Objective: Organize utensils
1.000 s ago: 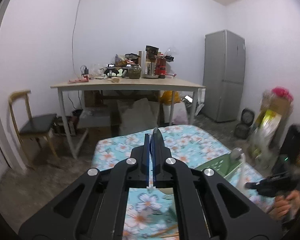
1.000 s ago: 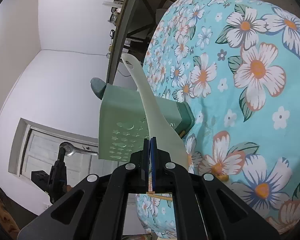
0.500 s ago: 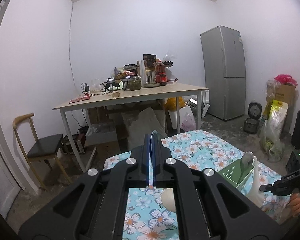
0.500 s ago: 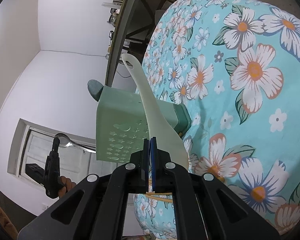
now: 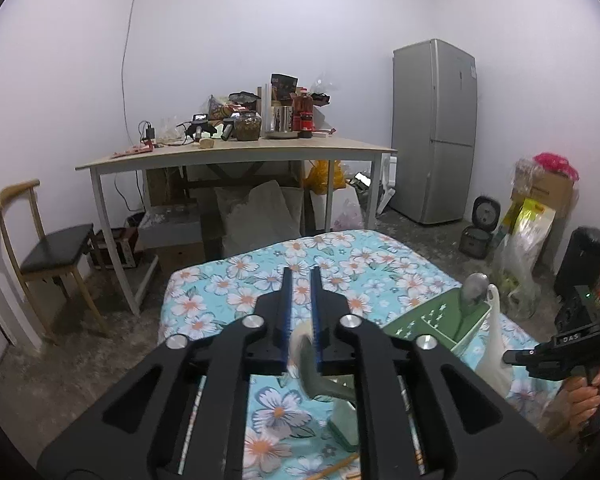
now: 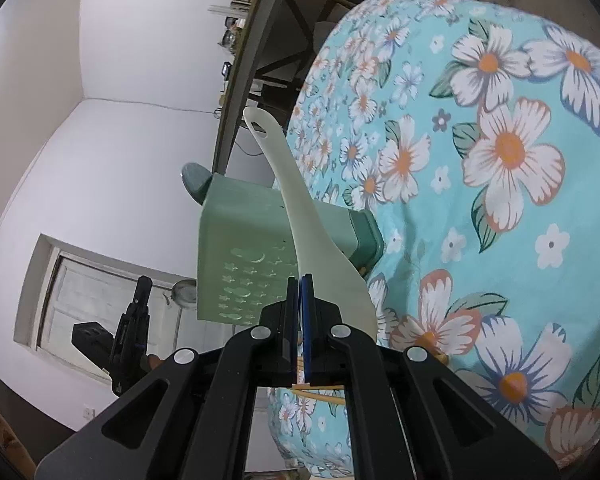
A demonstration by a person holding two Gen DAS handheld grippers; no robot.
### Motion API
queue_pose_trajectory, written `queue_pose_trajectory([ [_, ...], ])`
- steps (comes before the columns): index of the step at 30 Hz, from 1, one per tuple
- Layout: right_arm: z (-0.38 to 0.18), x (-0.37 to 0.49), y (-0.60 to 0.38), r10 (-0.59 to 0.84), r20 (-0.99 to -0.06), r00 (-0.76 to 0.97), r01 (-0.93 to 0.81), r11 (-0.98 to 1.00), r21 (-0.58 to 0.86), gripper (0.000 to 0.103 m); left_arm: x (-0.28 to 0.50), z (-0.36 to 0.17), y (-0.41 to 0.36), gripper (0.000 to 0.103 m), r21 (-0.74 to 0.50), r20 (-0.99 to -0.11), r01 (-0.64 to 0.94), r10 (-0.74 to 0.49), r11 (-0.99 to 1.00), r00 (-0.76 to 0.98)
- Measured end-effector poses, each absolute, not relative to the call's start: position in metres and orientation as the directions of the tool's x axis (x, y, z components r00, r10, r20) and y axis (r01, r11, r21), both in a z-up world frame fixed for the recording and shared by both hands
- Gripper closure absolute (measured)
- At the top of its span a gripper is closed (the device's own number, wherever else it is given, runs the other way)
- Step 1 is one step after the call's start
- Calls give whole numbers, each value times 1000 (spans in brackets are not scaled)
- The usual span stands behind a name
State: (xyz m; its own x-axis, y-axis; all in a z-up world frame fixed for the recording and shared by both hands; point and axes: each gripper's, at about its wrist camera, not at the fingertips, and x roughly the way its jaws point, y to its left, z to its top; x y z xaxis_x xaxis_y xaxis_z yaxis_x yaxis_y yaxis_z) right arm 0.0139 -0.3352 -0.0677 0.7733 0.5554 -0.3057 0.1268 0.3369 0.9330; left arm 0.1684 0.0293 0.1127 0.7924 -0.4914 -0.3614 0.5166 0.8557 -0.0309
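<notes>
A green utensil holder [image 5: 440,322] stands on the floral tablecloth [image 5: 340,264]; it also shows in the right wrist view [image 6: 252,248]. A grey-headed utensil [image 5: 474,284] stands in it. My right gripper [image 6: 300,280] is shut on a white rice paddle [image 6: 300,208], handle pointing away, beside the holder; the paddle also shows in the left wrist view [image 5: 492,344]. My left gripper [image 5: 300,276] is open above the table. A blurred grey-green spoon [image 5: 320,376] is below its fingers, apart from them. A metal spoon [image 6: 184,292] shows by the left gripper [image 6: 134,336].
Wooden chopsticks [image 5: 332,468] lie on the cloth near the front edge. Behind stand a cluttered long table [image 5: 236,152], a chair [image 5: 44,248] at left, a grey fridge [image 5: 436,132] and bags and boxes [image 5: 536,216] at right.
My left gripper has opened and tilted down toward the table; a spoon now shows below its fingers. My right gripper holds the paddle nearly still.
</notes>
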Motion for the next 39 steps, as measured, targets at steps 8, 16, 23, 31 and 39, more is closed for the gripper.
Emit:
queue_pose_trajectory([
  [8,-25,8,-325,475,-397,785,88,549,831,101,160,100,38,89,-96,-378,513,-508,853,774],
  [16,46,11,-278,81,-613,786,95,964,249,101,151,80,42,90,-141,-402,517,-526,845,750],
  [23,57,30,-205,-418,-436,797,92,798,-596,101,147,73,53,90,-184,-391,512,-540,839,745],
  [31,6,54,-168,-519,-166,838,-66,207,-976,101,149,68,73,89,-233,-373,493,-545,838,751],
  [39,-16,58,-169,-466,-33,884,-161,-238,-958,101,155,55,89,90,-285,-367,481,-558,829,744],
])
